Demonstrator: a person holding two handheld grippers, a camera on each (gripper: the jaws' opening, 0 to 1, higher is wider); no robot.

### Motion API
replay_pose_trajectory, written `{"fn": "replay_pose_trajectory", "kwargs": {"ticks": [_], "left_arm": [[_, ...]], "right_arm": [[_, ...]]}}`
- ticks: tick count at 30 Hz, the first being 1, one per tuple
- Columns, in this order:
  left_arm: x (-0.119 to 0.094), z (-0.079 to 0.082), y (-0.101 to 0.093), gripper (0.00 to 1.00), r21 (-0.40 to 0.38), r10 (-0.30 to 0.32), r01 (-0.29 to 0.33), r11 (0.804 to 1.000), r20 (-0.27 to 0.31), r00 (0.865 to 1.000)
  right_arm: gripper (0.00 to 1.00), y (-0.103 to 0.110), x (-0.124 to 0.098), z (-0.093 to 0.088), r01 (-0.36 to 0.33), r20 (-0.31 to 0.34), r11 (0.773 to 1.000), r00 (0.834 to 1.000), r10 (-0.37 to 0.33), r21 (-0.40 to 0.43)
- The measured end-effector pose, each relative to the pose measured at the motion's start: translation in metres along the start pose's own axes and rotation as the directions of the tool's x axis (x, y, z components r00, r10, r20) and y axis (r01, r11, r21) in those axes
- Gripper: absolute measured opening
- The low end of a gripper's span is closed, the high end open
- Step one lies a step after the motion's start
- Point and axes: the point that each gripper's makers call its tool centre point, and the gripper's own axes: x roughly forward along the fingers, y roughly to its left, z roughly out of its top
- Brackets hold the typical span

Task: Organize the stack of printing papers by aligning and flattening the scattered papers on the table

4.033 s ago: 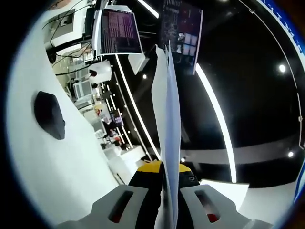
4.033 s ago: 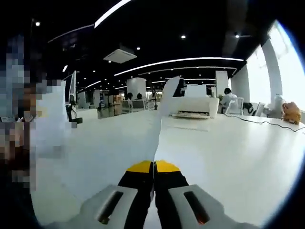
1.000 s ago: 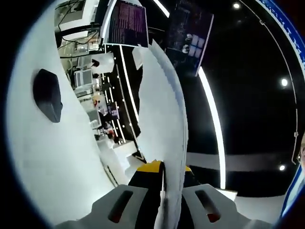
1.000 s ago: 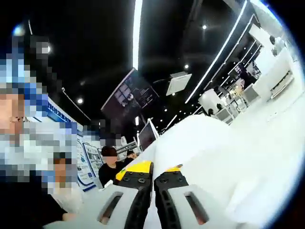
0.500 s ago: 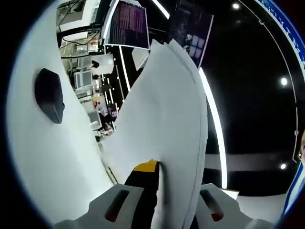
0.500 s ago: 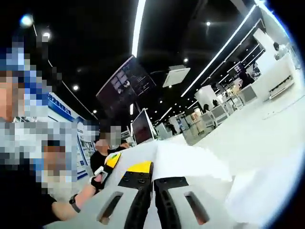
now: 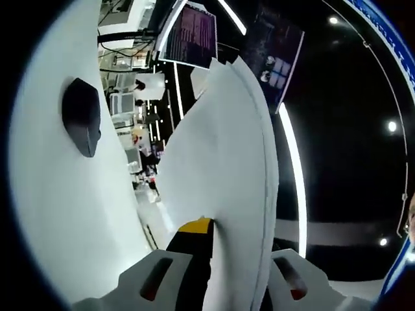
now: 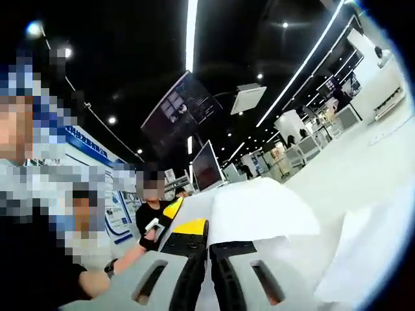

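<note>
White worktop (image 7: 45,214) with a black mouse (image 7: 82,116), dark office ceiling behind. Left hand-held gripper (image 7: 224,272) pinches the papers (image 7: 220,155), lifted off the worktop; right hand-held gripper (image 8: 209,256) is clamped on the papers' (image 8: 259,210) other edge.

Left gripper (image 7: 217,272), at the bottom centre of the left gripper view, is showing two pale grey moulded jaws, each with a dark slot glowing red inside; black inner pads are running up to a yellow tip. Right gripper (image 8: 209,262), at the bottom centre of the right gripper view, is showing the same pale grey jaws with dark slots; its black fingers are carrying small round screw heads and a yellow cap.
</note>
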Motion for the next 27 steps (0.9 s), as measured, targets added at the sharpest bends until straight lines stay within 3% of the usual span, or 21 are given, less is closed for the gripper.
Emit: {"fn": "replay_pose_trajectory", "kwargs": {"ticks": [7,12,18,20,27], "left_arm": [[0.001,0.003,-0.001,0.15,0.009,0.0,0.0,1.0,0.017,1.0],[0.001,0.005,-0.003,0.14,0.014,-0.007,0.006,1.0,0.025,1.0],[0.001,0.004,-0.005,0.13,0.0,-0.012,0.012,1.0,0.027,1.0],[0.001,0.003,-0.004,0.13,-0.001,-0.011,0.011,1.0,0.024,1.0],[0.002,0.001,-0.003,0.11,-0.008,-0.002,0.002,1.0,0.037,0.999]], "right_arm": [[0.0,0.003,0.006,-0.007,0.003,-0.012,1.0,1.0,-0.003,-0.007],[0.0,0.01,0.009,-0.014,0.002,-0.036,0.998,0.999,-0.004,-0.06],[0.0,0.007,0.008,-0.017,0.049,-0.034,0.993,0.998,-0.053,-0.112],[0.0,0.002,0.007,-0.017,0.096,-0.026,0.986,0.995,-0.101,-0.139],[0.0,0.007,0.006,-0.02,0.077,-0.029,0.987,0.996,-0.082,-0.138]]}}
